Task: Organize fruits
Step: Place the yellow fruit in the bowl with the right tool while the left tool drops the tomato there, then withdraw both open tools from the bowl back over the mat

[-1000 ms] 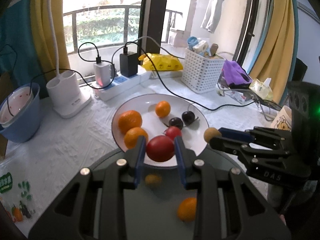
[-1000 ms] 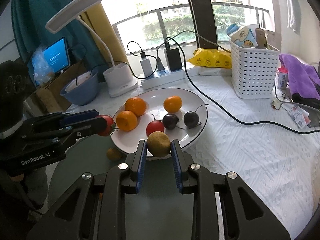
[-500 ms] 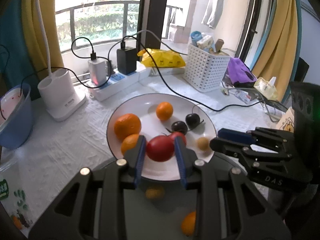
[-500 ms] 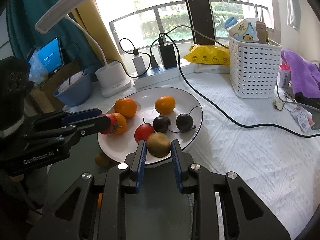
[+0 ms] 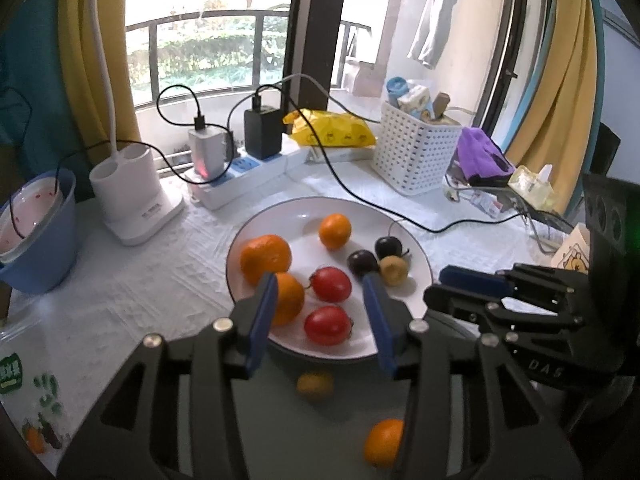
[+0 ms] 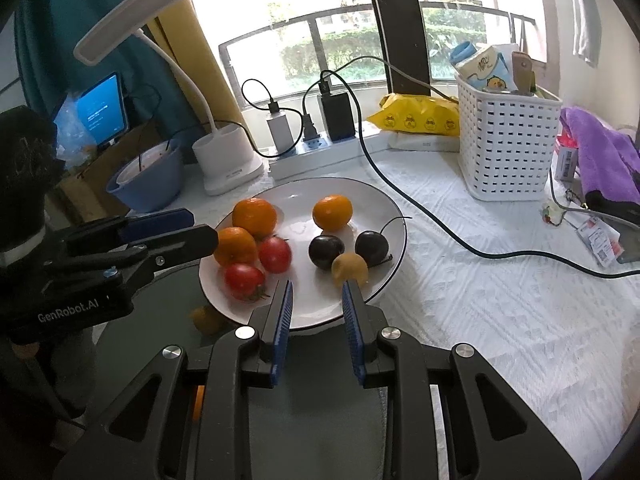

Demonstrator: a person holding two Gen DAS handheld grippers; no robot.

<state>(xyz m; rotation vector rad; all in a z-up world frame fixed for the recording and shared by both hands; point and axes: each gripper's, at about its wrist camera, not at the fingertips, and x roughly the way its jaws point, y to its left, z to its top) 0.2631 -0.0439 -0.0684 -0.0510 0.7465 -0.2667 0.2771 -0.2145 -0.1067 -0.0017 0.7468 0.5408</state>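
Observation:
A white plate [image 5: 418, 308] [image 6: 304, 316] holds three oranges, two red tomatoes, two dark plums and a brown kiwi. My left gripper [image 5: 320, 294] is open above the plate's near edge, with a red tomato [image 5: 327, 325] lying on the plate between its fingers. My right gripper [image 6: 316, 294] is open over the plate's near rim; the kiwi [image 6: 349, 267] lies on the plate just beyond its right finger. The right gripper also shows in the left wrist view [image 5: 452, 286], the left gripper in the right wrist view [image 6: 192, 228].
A small yellow fruit [image 5: 315, 385] and an orange [image 5: 383, 441] lie on the dark glass surface in front of the plate. A white basket [image 6: 506, 146], power strip with chargers [image 5: 244, 172], lamp base [image 5: 132, 196], blue bowl [image 5: 38, 232] and black cable [image 6: 460, 236] stand behind.
Both grippers have opened. The left one let go of the red tomato and the right one let go of the kiwi; both fruits now lie on the plate.

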